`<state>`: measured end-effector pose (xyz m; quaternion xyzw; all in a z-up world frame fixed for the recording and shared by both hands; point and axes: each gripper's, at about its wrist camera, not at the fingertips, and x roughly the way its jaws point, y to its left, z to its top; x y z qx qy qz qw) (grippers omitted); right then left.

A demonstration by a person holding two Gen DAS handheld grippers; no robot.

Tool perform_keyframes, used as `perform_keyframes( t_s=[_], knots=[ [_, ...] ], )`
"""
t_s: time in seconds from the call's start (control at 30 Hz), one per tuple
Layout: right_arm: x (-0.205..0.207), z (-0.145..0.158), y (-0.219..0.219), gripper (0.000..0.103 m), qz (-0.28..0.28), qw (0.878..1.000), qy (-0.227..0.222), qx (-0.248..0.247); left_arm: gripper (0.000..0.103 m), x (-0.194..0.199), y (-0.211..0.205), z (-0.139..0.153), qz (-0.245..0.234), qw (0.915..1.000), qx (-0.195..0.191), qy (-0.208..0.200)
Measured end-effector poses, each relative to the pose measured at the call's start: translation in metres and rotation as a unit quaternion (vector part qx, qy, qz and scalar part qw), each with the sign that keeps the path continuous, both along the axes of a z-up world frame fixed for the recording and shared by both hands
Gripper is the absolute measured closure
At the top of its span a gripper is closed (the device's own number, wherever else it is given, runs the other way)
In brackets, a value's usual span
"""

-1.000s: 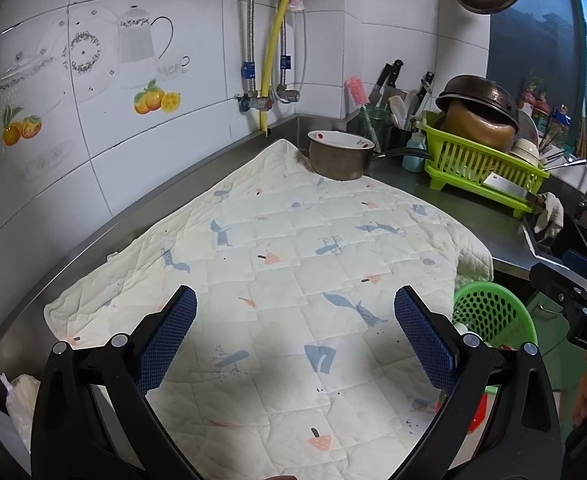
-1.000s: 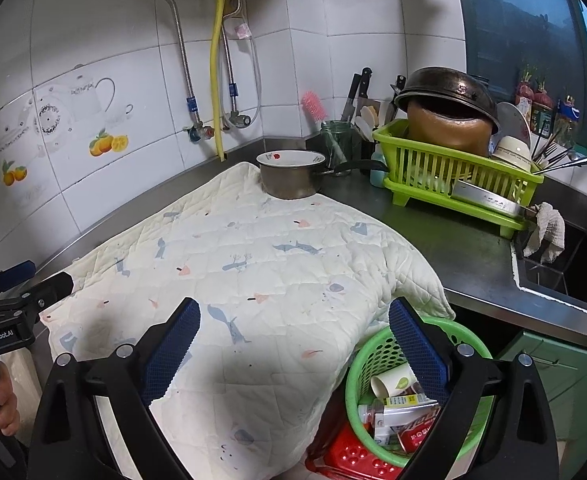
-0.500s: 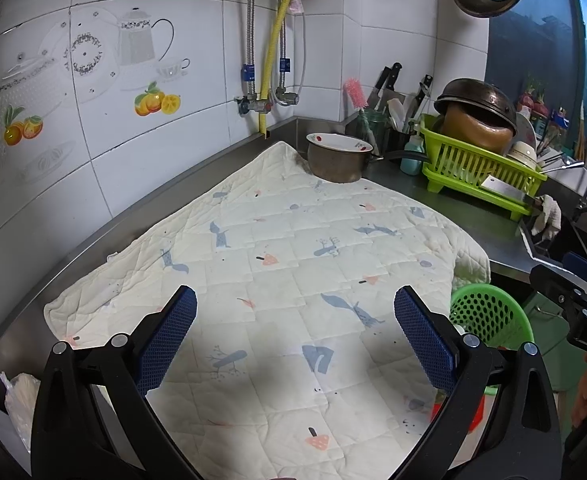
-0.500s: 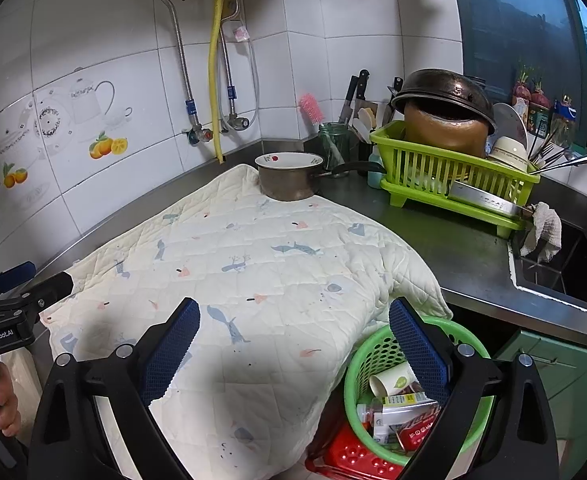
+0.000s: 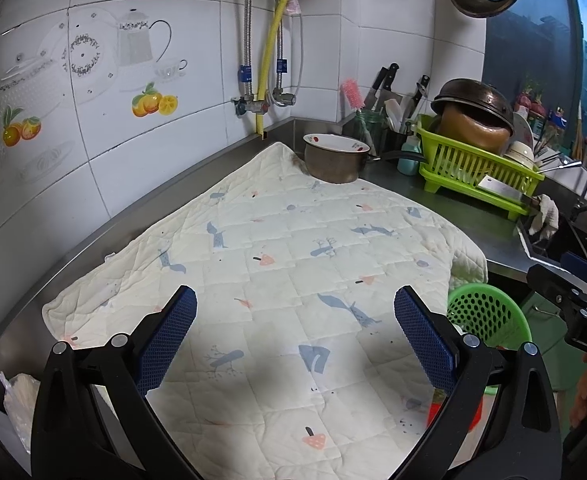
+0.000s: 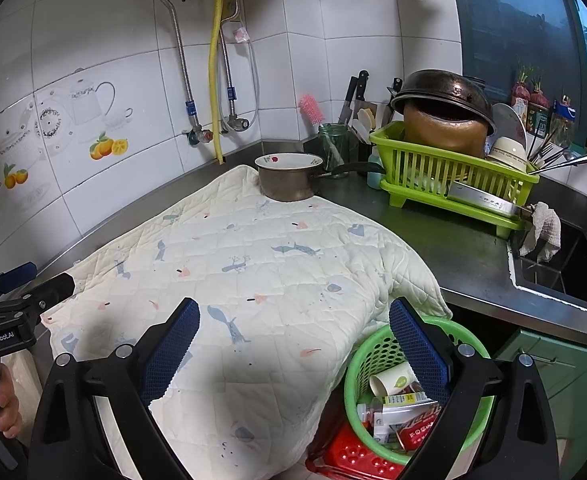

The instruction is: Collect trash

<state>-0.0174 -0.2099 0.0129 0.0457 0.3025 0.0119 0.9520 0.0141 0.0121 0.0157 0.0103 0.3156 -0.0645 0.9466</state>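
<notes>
your trash sits in the green basket (image 6: 377, 356), low off the front edge of the surface (image 6: 453, 248), with a red crate (image 6: 345, 456) touching it underneath. inside: a paper cup (image 6: 389, 378) on its side, a small bottle (image 6: 367, 410), a red wrapper (image 6: 417, 426). the quilted mat (image 6: 233, 264) spread over the surface shows no loose litter in either view, so the collecting looks close to done, or you are between pieces and scanning.

one candidate left: a crumpled white bag (image 5: 19, 400) at the left end, down off the mat's edge. whether it counts as trash cannot be told from here.

your left tool (image 5: 291, 336) hangs above the near half of the mat, pads spread wide, nothing between them. your right tool (image 6: 293, 344) is also spread wide and empty, its right pad (image 6: 417, 348) lined up over the basket rim, its left pad over the mat's overhang.

both tools point toward the back corner, roughly level, side by side. your fingers (image 6: 7, 406) show wrapped on the left tool's handle at the edge of the right view.

next move, if the bag is the target: swing the left tool down and left, tip the pads over it, close gently. thin plastic will slip and crumple, so bite a bunched part. then carry it across to the basket, staying clear of the saucepan (image 5: 335, 160) and dish rack (image 5: 477, 172).
</notes>
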Motion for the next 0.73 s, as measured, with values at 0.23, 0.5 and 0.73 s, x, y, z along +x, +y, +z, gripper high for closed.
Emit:
perform_keyframes(
  t_s=[0.23,0.5,0.73],
  knots=[
    [0.001,-0.0003,0.0008,0.01,0.0,1.0,-0.001,0.002,0.005,-0.0008,-0.0008,0.0002,-0.002,1.0,0.0,-0.001],
    [0.0012,-0.0014,0.0005,0.01,-0.001,1.0,-0.001,0.003,0.005,-0.0001,-0.0003,-0.0001,-0.001,1.0,0.003,-0.003],
    [0.0008,-0.001,0.0022,0.01,0.0,1.0,-0.001,0.003,0.005,0.0009,-0.0004,-0.0013,0.0,1.0,0.003,-0.003]
  ],
)
